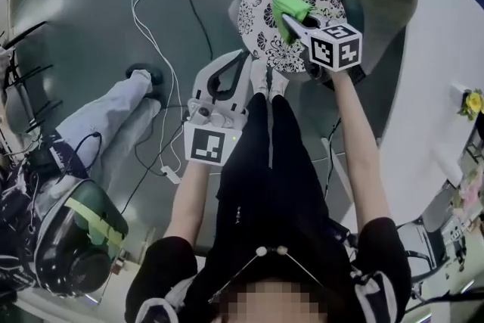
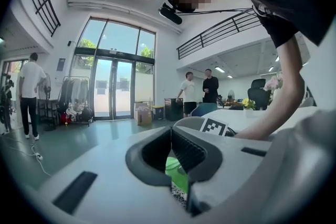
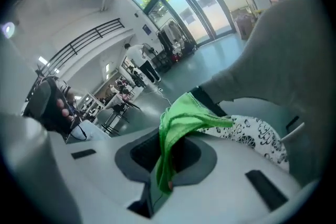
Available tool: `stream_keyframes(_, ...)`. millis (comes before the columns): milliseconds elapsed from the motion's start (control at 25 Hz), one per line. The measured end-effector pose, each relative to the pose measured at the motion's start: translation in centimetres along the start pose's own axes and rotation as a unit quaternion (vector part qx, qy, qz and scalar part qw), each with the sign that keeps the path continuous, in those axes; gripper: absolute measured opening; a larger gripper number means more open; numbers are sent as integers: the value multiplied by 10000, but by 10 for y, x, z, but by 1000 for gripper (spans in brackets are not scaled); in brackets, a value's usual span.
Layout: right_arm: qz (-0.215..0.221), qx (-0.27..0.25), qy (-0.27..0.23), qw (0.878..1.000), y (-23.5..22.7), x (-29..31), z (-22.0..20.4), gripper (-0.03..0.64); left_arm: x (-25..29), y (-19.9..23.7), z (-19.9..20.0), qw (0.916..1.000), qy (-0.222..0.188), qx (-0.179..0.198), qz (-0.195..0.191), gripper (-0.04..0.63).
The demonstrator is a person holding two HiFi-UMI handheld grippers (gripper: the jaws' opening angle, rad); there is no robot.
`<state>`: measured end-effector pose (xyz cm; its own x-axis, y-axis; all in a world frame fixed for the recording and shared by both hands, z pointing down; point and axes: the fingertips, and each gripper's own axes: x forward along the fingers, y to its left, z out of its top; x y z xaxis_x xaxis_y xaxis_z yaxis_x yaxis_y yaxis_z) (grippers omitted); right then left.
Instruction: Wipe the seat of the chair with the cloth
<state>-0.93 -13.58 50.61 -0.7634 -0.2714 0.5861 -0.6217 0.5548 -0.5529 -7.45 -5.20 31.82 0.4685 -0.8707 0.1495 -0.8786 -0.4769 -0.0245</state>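
Right gripper jaws clench the green cloth, which bunches on the patterned seat just ahead of them. Left gripper jaws are pressed together on nothing, off the seat's near edge, the cloth beyond them.

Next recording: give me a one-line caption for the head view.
Right gripper holds a green cloth on the patterned chair seat; left gripper shut and empty nearby.
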Motion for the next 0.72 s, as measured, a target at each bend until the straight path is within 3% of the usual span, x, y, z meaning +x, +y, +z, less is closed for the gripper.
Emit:
stream_keyframes(200, 212, 493, 302, 9981, -30, 70, -32, 44, 19, 23, -46, 9994, 31, 285, 167, 6)
stream_keyframes(440, 439, 723, 684, 9941, -44, 130, -57, 44, 25, 37, -96, 9982, 58, -486, 358, 6)
stream_keyframes(720, 351, 728, 960, 9921, -57, 175, -57, 44, 22, 29, -123, 9978, 302, -555, 182, 6)
